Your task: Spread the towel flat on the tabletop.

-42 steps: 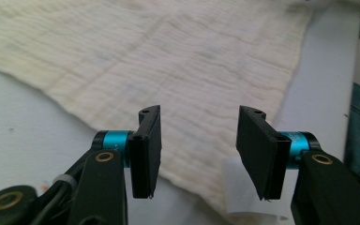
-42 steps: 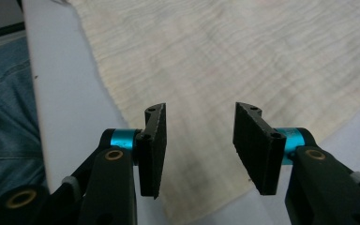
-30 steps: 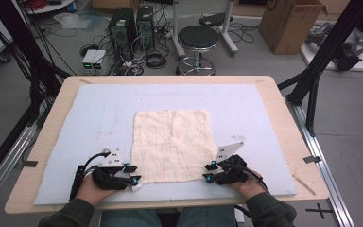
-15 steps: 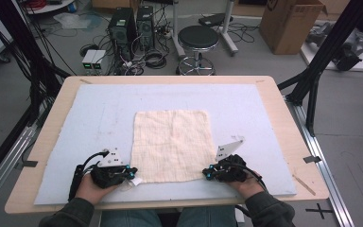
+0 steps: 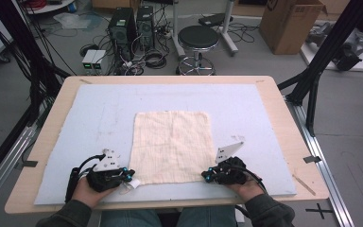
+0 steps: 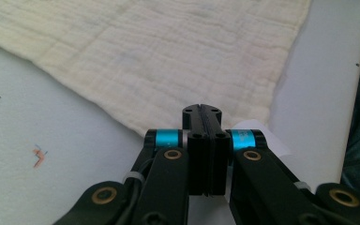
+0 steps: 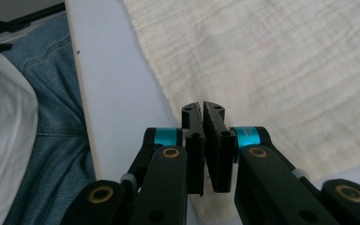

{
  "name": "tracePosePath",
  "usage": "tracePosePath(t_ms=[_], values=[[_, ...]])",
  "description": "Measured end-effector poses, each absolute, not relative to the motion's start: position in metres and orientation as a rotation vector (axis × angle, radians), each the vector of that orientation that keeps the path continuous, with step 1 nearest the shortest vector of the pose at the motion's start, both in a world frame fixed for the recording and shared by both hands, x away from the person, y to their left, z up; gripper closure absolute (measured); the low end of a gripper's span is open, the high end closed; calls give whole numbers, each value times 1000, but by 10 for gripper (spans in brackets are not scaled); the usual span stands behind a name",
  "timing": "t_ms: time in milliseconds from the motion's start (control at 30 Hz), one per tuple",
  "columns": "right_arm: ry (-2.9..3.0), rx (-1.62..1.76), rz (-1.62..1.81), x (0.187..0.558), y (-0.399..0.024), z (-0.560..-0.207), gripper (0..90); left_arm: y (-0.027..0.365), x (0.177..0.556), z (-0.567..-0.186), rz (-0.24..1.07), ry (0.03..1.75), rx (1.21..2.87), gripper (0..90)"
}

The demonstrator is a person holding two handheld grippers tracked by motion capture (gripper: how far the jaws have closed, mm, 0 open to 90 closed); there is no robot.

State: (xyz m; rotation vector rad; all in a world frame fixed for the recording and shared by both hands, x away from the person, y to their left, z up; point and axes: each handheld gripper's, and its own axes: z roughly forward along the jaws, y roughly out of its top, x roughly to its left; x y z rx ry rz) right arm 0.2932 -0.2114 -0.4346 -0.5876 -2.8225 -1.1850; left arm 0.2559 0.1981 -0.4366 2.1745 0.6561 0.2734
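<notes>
Cream square cloth [image 5: 172,146] lies flat, spread mid-table.

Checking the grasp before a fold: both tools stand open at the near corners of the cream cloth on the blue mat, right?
Not open: both gripper views show the jaws closed. The left tool and right tool are at the near corners of the cream cloth on the blue mat.
</notes>
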Motion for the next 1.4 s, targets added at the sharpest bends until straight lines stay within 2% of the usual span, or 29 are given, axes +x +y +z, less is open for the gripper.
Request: tracePosePath(t_ms=[200, 300, 500, 933, 1033, 1233, 1400], values=[[-2813, -571, -1180, 288, -210, -435, 867, 201, 248, -435, 267, 655, 2172, 891], [-2801, -577, -1183, 287, -210, -435, 785, 201, 247, -435, 243, 647, 2161, 884], [-2779, -610, -1265, 289, -215, -430, 677, 204, 251, -433, 234, 654, 2112, 740], [-2735, -766, -1375, 309, -227, -426, 489, 209, 261, -429, 254, 680, 2023, 643], [-2714, -786, -1383, 315, -226, -427, 419, 209, 262, -428, 267, 680, 2031, 628], [-2731, -817, -1418, 315, -228, -424, 364, 210, 263, -428, 271, 694, 2017, 608], [-2732, -824, -1438, 316, -230, -422, 339, 206, 266, -426, 257, 697, 1997, 518]])
